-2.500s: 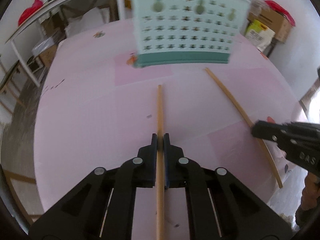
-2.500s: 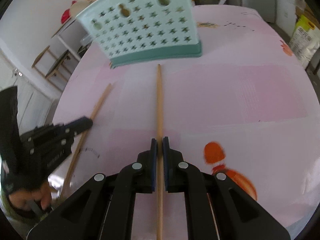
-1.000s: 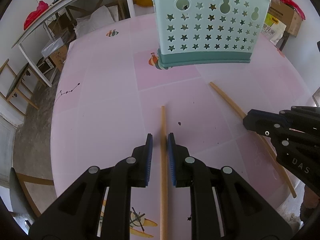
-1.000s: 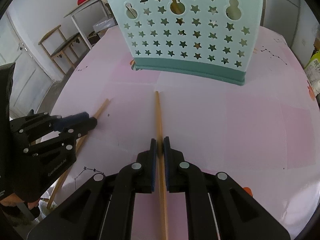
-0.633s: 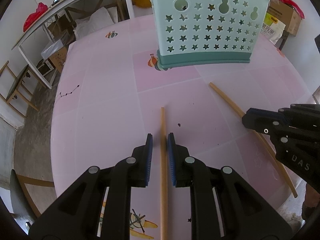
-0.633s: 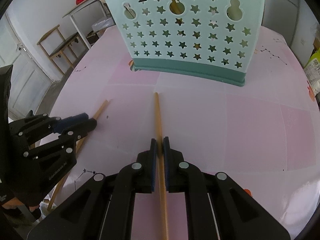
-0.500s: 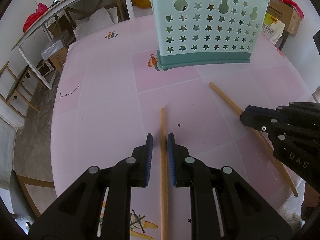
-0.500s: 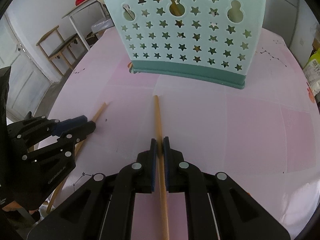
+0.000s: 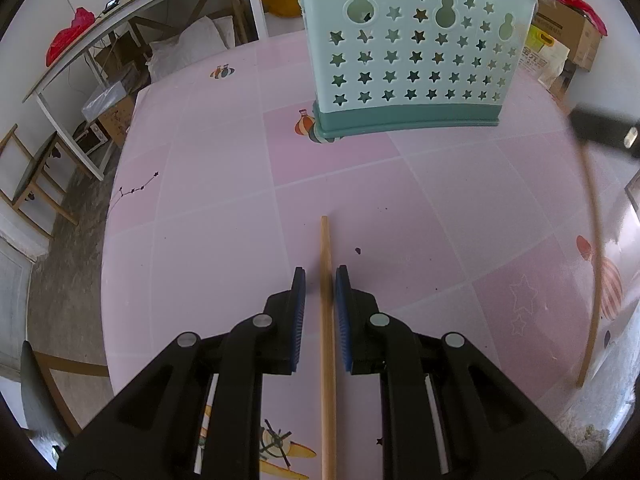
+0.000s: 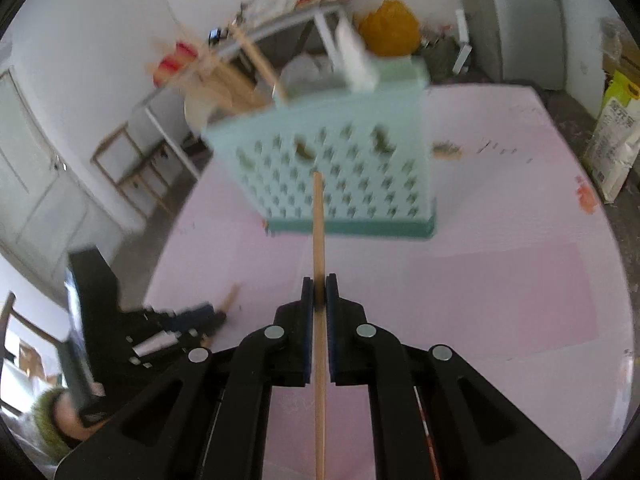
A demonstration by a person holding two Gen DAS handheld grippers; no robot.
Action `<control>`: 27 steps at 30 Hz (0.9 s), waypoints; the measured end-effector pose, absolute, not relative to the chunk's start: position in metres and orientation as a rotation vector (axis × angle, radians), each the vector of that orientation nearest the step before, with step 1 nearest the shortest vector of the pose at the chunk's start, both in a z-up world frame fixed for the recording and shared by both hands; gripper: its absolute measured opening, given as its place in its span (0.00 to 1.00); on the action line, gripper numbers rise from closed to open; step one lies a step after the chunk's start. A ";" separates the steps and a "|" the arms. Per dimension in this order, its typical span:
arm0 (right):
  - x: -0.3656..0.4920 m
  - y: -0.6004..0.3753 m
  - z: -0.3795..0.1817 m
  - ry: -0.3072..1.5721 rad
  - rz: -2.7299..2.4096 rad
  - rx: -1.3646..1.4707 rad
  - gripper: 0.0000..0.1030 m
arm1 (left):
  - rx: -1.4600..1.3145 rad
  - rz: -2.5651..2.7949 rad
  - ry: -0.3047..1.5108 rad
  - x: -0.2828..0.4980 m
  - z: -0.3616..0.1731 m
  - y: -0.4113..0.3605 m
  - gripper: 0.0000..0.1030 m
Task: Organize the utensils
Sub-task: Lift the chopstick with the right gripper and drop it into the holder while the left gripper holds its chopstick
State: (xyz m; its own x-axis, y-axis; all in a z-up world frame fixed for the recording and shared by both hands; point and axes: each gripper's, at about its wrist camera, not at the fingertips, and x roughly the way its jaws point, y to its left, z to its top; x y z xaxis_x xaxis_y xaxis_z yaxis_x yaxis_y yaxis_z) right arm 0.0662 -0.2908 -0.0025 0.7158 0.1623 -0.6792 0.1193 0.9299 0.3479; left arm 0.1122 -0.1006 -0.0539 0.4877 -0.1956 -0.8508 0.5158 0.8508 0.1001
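Counting two loose chopsticks before the one basket (image 9: 408,76): our right gripper (image 10: 319,292) is clamped on a chopstick (image 10: 318,232), lifted and aimed at the basket; our left gripper (image 9: 320,280), jaws slightly apart, straddles the other chopstick (image 9: 327,320) on the pink table (image 9: 208,208), bare toward its left edge.

Both the left gripper (image 9: 320,280) and the right gripper (image 10: 319,288) were black, with blue-padded fingers and silver round screws.
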 end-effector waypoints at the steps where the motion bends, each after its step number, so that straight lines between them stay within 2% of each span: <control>1: 0.062 -0.297 0.005 0.754 0.019 0.398 0.06 | 0.369 -0.444 0.971 0.112 -0.054 -0.101 0.14; 16: 0.037 -0.360 0.108 0.435 -0.107 0.383 0.06 | 0.365 -0.469 0.969 0.113 -0.054 -0.098 0.14; 27: 0.077 -0.389 0.195 0.210 -0.113 0.300 0.06 | 0.368 -0.476 0.967 0.113 -0.054 -0.098 0.10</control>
